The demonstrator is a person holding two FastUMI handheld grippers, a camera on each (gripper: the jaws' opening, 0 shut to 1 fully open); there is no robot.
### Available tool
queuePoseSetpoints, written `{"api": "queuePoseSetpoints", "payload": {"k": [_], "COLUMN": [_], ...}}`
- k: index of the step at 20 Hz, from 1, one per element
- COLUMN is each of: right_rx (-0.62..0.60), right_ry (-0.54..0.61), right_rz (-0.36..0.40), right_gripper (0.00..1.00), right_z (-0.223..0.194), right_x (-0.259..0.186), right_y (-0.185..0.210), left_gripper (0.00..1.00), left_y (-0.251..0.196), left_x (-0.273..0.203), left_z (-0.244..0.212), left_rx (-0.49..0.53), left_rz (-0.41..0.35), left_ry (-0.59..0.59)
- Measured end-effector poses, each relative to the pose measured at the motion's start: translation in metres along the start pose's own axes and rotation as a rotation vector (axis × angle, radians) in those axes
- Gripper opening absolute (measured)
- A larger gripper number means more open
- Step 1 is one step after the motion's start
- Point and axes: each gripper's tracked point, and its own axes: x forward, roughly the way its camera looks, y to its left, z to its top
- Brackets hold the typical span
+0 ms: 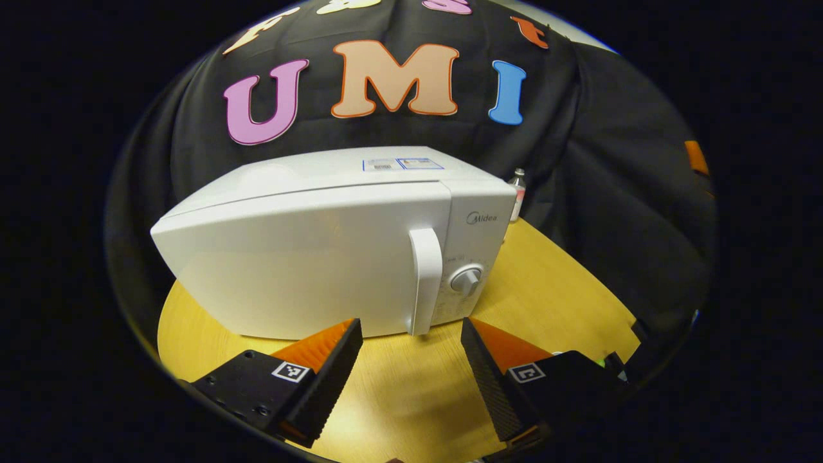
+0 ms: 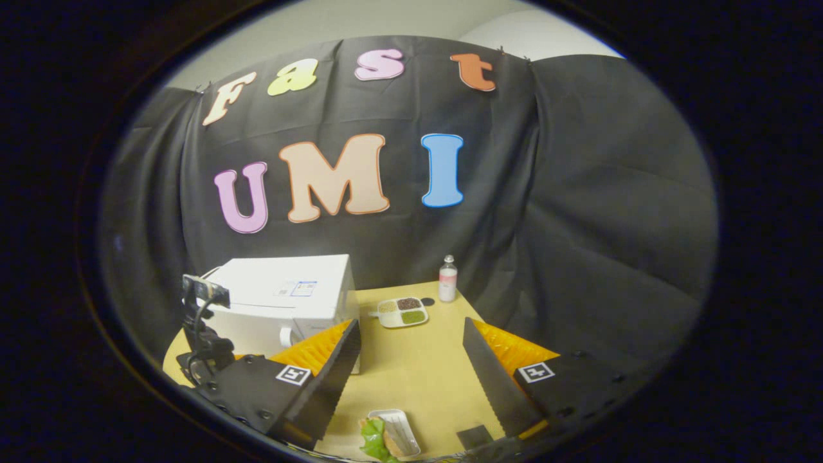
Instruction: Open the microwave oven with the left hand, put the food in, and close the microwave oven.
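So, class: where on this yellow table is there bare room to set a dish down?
Bare wood lies between the white microwave oven and the table's right edge, in front of the divided white tray. It is crowded at the back by the small bottle, and at the near edge by the food dish.

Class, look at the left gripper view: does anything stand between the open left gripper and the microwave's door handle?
Nothing visible does. The left gripper is open, and only bare table lies between it and the door handle of the closed microwave.
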Motion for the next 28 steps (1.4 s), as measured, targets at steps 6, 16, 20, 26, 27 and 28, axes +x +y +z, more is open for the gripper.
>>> {"api": "queuePoseSetpoints", "payload": {"k": [6, 16, 20, 26, 27, 28], "right_rx": [0.005, -0.013, -0.051, -0.071, -0.073, -0.073], "right_ry": [0.019, 0.053, 0.076, 0.09, 0.094, 0.1], "right_rz": [-0.008, 0.018, 0.019, 0.047, 0.056, 0.065], "right_gripper": [0.96, 0.97, 0.97, 0.97, 1.0, 0.97], "right_z": [-0.005, -0.013, -0.021, -0.026, -0.029, -0.031], "right_x": [0.004, 0.013, 0.014, 0.013, 0.014, 0.013], "right_y": [-0.008, -0.015, -0.02, -0.013, -0.01, -0.008], "left_gripper": [0.89, 0.71, 0.55, 0.23, 0.18, 0.16], "left_y": [-0.005, -0.006, -0.006, -0.003, -0.003, -0.002], "left_x": [0.037, 0.063, 0.068, 0.07, 0.069, 0.07], "left_z": [-0.018, -0.012, -0.011, -0.013, -0.014, -0.013], "left_rx": [-0.034, -0.035, -0.039, -0.062, -0.07, -0.073], "left_rz": [0.028, 0.068, 0.08, 0.132, 0.137, 0.138], "left_ry": [0.063, 0.067, 0.081, 0.086, 0.086, 0.077]}}
